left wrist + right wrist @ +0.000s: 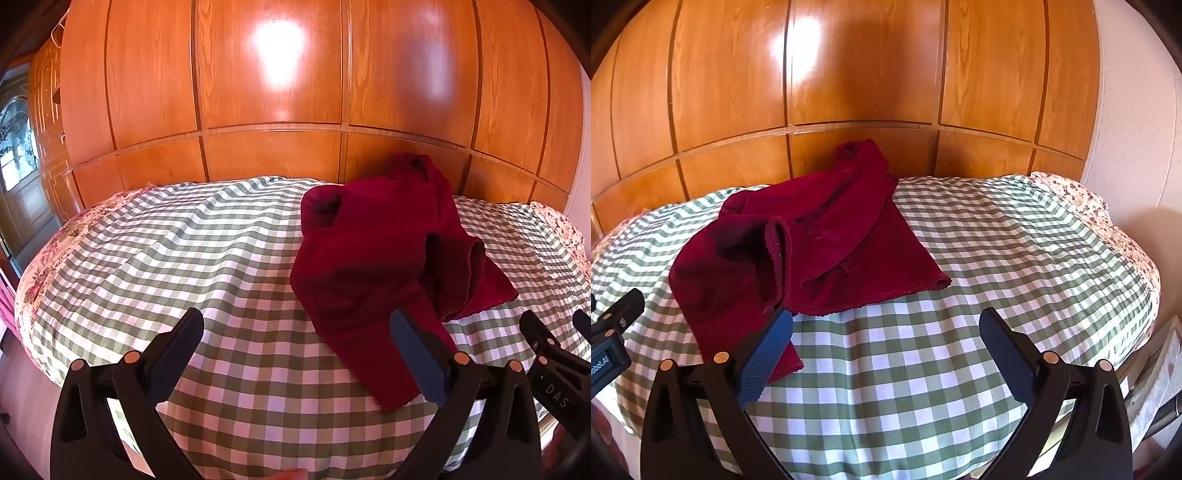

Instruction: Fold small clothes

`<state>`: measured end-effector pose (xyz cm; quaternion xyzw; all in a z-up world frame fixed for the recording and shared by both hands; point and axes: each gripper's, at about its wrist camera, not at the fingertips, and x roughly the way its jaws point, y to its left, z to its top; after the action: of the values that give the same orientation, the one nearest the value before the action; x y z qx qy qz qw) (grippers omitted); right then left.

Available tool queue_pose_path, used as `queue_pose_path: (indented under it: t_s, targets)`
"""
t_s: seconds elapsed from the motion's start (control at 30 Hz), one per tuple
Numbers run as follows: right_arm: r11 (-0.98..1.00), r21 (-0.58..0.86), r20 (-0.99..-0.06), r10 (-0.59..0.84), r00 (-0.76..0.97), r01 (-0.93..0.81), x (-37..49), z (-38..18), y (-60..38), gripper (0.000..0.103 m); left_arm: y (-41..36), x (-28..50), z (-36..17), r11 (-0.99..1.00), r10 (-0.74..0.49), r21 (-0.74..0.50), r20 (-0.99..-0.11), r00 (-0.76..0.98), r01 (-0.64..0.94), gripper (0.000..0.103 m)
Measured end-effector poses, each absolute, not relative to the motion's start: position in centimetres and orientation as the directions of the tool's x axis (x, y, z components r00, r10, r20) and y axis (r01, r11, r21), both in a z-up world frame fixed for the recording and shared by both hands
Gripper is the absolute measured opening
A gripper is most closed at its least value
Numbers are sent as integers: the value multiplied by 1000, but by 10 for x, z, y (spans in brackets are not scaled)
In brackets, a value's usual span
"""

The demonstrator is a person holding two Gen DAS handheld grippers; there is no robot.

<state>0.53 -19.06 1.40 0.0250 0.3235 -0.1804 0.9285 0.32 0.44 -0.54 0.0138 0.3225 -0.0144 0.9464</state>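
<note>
Two hand-held grippers hover low over a bed, both with fingers spread wide and nothing pinched between them. The left gripper [297, 323] shows black fingers with blue pads; its right pad [419, 360] overlaps the near hem of a dark red garment [369, 258], though whether it touches the cloth I cannot tell. In the left wrist view the garment lies at roughly 2 o'clock from frame centre, crumpled, one part bunched up toward the far edge of the bed at 12 o'clock, one loose flap with a scalloped edge trailing off toward 3 o'clock. The right gripper [886, 325] sits beside it; its left pad [764, 356] lies over the garment's [812, 240] near corner, its other finger over bare cloth. From the right wrist view the garment occupies 10 to 11 o'clock, a rolled cuff or opening facing the camera, hem edge running toward 3 o'clock. The green-and-white checked bedcover [184, 258] is rumpled, with a floral border [40, 273] at its left and right edges. Behind the bed at 12 o'clock stands a glossy orange wood-panelled wall [273, 74] carrying a bright glare spot. Each gripper shows at the other's frame edge: right gripper [554, 343] at 4 o'clock, left gripper [613, 325] at 9 o'clock.
</note>
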Motion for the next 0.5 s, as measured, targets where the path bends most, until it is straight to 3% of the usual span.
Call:
queue_pose_path:
  t_s: [0.5]
  targets:
    - [937, -62, -615, -308, 726, 345, 6, 9, -191, 100, 5, 7, -9, 999, -13, 16, -627, 779, 30, 100]
